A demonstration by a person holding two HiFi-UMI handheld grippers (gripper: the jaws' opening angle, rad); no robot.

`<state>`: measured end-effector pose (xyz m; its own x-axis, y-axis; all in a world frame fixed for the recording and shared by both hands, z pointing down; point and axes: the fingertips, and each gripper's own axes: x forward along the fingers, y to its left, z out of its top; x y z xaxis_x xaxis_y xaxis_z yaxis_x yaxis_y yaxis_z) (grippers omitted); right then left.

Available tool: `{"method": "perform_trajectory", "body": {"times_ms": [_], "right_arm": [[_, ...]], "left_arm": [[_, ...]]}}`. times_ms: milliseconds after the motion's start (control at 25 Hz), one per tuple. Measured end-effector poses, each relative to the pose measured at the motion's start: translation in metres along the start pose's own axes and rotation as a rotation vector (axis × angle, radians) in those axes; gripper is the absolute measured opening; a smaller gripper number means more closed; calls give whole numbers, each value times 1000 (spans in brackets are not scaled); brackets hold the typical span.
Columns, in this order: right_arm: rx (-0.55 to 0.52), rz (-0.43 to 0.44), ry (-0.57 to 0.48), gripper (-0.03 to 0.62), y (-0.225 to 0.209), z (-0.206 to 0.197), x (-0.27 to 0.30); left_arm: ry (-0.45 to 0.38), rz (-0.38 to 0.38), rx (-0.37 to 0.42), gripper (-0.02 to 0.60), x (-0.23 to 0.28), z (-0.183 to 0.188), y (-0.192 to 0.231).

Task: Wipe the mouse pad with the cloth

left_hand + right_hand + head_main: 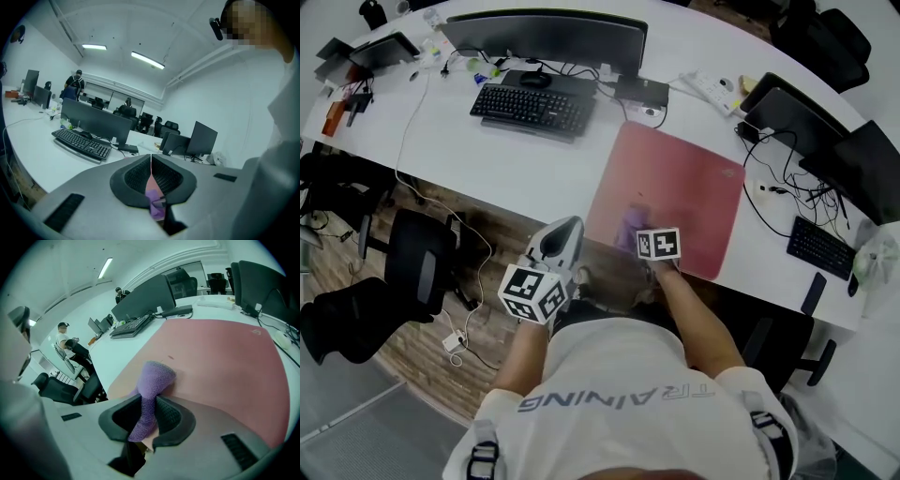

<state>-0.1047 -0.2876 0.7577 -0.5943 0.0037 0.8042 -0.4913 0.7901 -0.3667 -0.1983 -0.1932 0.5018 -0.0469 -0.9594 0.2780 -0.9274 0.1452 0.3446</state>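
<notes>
At 6 o'clock on the mouse pad (675, 178), right gripper (149, 413) is clamping the cloth (157, 376); needs flat strokes toward 12. Left gripper (151, 176) is idling, clenched empty.

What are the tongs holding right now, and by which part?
The right tongs pinch the purple cloth at its bunched middle, free end on the mouse pad. The left tongs are shut on nothing.

Bright ceiling strip lights (147, 60); fisheye edges darken and warp.
</notes>
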Motion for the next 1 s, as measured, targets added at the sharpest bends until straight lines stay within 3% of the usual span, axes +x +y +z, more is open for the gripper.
{"method": "perform_trajectory", "body": {"times_ms": [560, 1000], "right_arm": [[80, -95, -44, 97, -117, -55, -86], [219, -182, -103, 98, -200, -104, -153]], "left_arm": [[9, -108, 48, 34, 57, -17, -102], [16, -230, 96, 34, 89, -16, -177]]}}
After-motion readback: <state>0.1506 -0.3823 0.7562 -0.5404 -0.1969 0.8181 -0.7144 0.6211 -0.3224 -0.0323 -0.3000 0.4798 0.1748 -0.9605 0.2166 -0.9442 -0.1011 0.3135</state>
